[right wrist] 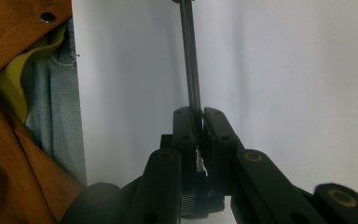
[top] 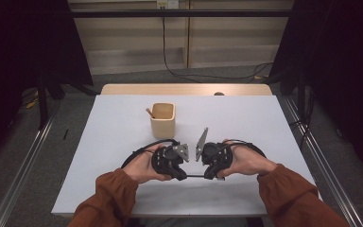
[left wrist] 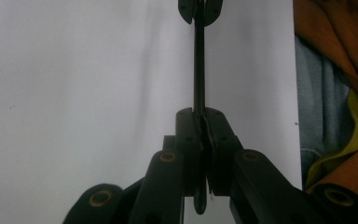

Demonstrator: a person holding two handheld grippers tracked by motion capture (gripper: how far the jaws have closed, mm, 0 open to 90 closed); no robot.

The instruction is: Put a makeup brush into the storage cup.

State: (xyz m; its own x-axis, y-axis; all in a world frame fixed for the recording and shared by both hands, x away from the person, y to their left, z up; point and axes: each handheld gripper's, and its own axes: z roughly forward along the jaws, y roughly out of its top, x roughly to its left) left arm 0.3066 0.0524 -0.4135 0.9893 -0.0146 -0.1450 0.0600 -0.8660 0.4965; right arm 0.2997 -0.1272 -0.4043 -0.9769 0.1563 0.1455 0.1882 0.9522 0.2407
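Note:
A thin black rod (top: 196, 176) lies level just above the white table (top: 246, 123), stretched between my two grippers near the front edge. My left gripper (top: 183, 176) points right, and in the left gripper view its jaws (left wrist: 200, 112) are shut on one end of the rod (left wrist: 199, 65). My right gripper (top: 209, 177) points left and faces it. In the right gripper view its jaws (right wrist: 198, 111) are shut on the other end of the rod (right wrist: 190, 56). The right gripper's tips (left wrist: 199, 9) also show at the top of the left gripper view.
A square wooden cup (top: 163, 120) with a brown stick (top: 149, 112) leaning inside stands at the table's middle, behind the grippers. The person's orange sleeves (top: 283, 194) and body sit at the front edge. Cables trail on the floor beyond the table.

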